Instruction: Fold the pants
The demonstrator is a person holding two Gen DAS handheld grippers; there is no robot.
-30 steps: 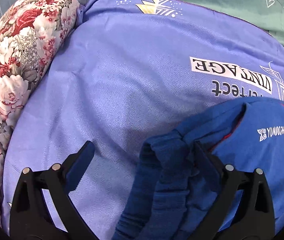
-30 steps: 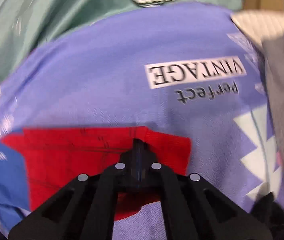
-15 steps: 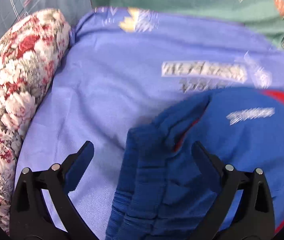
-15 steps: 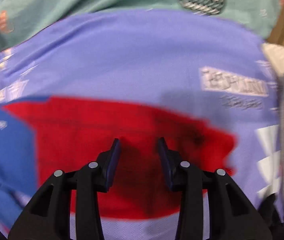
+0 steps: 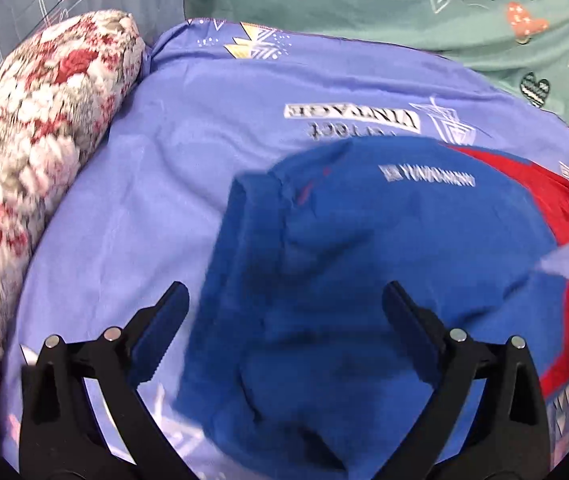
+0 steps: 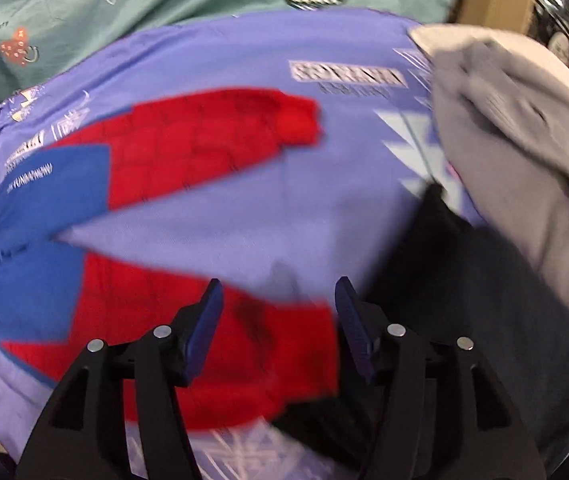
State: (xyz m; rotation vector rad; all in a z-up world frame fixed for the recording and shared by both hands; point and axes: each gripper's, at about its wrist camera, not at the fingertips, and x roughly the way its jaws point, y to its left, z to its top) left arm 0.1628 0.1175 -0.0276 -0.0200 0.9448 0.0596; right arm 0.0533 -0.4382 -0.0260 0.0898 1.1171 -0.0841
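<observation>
Blue and red pants lie spread on a lilac bedsheet. In the left wrist view the blue waist end lies bunched between and in front of my open left gripper, which holds nothing. In the right wrist view the pants show both red legs splayed apart, one far, one near. My right gripper is open and empty just above the near red leg.
A floral bolster pillow lies along the left. A green quilt lies at the back. A grey garment and a black garment are piled at the right of the sheet.
The right gripper was shut on the red leg, opened and pulled back. The left gripper stayed open and drew back. The pants now lie spread with legs apart.
</observation>
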